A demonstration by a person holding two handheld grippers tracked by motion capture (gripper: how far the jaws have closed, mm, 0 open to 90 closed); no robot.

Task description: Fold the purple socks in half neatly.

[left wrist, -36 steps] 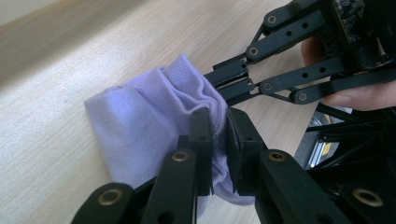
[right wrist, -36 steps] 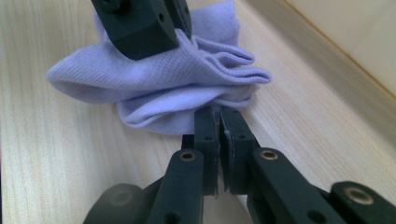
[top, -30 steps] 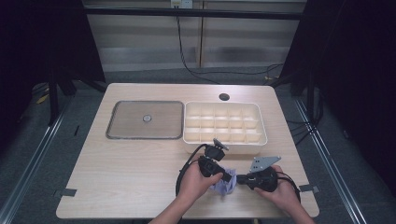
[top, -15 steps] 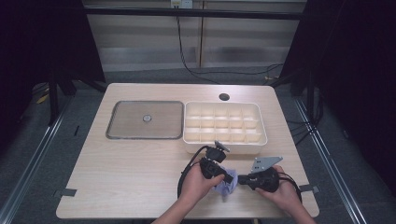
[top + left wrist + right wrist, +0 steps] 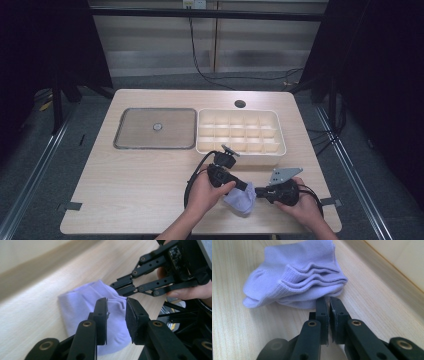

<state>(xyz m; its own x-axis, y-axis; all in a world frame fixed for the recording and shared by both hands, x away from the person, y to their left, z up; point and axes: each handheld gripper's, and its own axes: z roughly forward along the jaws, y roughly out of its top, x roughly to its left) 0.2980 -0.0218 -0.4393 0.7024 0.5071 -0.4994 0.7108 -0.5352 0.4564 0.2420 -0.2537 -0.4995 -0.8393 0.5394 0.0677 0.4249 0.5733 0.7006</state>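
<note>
The left gripper (image 5: 116,312) has its jaws a little apart, with a clear gap between the pads, and it hovers over the folded lilac sock (image 5: 92,315) without pinching it. The right gripper (image 5: 329,307) has its jaws almost shut, only a thin slit between them, and the tips stand at the near edge of the sock (image 5: 294,282); whether a bit of fabric is caught there I cannot tell.

Compared with one second ago, both hands have come slightly nearer to the front edge of the table, and the sock (image 5: 241,201) with them. It lies now between the two grippers, at 6 o'clock of the table (image 5: 125,200), a bit toward the right. In the high view the left gripper (image 5: 248,188) reaches it from 10 o'clock and the right gripper (image 5: 258,191) from 3 o'clock. I judge that the folding is nearly finished: the cuff layers lie stacked in neat waves, and the bundle is compact.

At 12 o'clock from the sock stands the cream compartment tray (image 5: 241,132), all cells seem empty. At 10 o'clock lies the flat lid (image 5: 155,128) with a small knob. If the sock must go into the tray, nothing blocks the way; only the near wall of the tray must be cleared, and the left gripper's cable (image 5: 192,180) curls beside the hand.
</note>
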